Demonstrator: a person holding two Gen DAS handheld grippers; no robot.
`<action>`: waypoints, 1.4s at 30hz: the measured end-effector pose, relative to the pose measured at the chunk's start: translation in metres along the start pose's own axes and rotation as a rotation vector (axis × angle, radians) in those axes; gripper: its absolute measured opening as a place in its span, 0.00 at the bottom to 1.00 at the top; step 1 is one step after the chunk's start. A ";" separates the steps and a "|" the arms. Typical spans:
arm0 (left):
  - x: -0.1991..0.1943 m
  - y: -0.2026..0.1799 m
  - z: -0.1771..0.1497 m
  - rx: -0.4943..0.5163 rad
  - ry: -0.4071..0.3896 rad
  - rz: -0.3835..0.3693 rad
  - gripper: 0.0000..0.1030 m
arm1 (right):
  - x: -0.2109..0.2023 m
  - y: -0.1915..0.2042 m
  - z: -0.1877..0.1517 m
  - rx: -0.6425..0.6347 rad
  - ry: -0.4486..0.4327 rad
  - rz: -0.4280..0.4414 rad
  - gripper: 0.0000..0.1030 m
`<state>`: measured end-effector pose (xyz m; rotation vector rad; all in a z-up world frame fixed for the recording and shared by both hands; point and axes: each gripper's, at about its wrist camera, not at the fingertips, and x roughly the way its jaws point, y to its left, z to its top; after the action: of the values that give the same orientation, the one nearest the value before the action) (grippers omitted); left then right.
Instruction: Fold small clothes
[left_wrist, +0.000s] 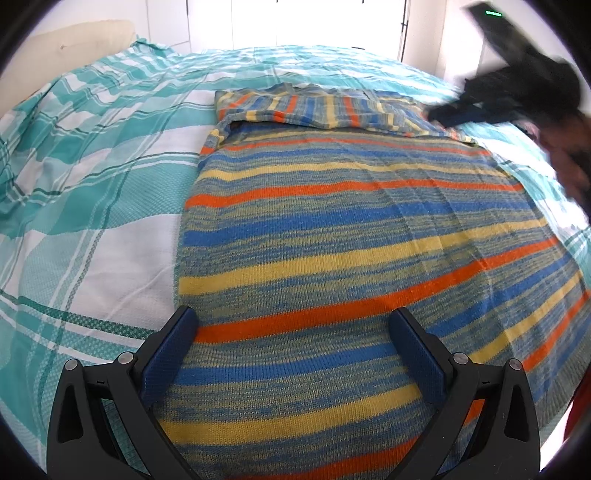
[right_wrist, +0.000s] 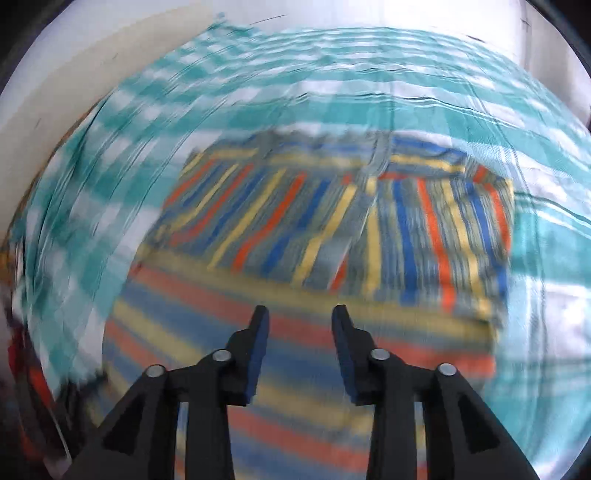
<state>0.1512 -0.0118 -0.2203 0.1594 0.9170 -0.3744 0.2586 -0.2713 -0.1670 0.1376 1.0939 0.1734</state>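
A striped knit sweater (left_wrist: 351, 229) in blue, yellow and orange lies flat on the bed, its sleeves folded across the top. My left gripper (left_wrist: 295, 332) hovers open over the sweater's near hem, with nothing between its fingers. The right gripper shows in the left wrist view as a dark blurred shape (left_wrist: 517, 85) above the sweater's far right corner. In the blurred right wrist view, my right gripper (right_wrist: 300, 314) stands partly open above the sweater (right_wrist: 332, 229), just short of the folded sleeves, and holds nothing.
A teal and white plaid bedspread (left_wrist: 92, 166) covers the bed around the sweater. A cream headboard or pillow (left_wrist: 74, 40) stands at the far left, with a bright window (left_wrist: 314, 22) behind. A person's hand (left_wrist: 569, 155) is at the right edge.
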 end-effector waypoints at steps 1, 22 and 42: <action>0.000 0.000 0.000 0.000 0.000 0.001 1.00 | -0.007 0.006 -0.020 -0.024 0.013 -0.005 0.36; -0.034 -0.037 -0.028 -0.061 0.153 -0.049 0.99 | -0.060 0.022 -0.214 -0.020 -0.045 -0.150 0.53; -0.024 -0.049 -0.038 0.054 0.147 -0.010 0.99 | -0.055 0.028 -0.227 -0.078 -0.137 -0.189 0.59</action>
<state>0.0914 -0.0405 -0.2231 0.2342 1.0530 -0.4009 0.0297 -0.2500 -0.2165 -0.0236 0.9560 0.0359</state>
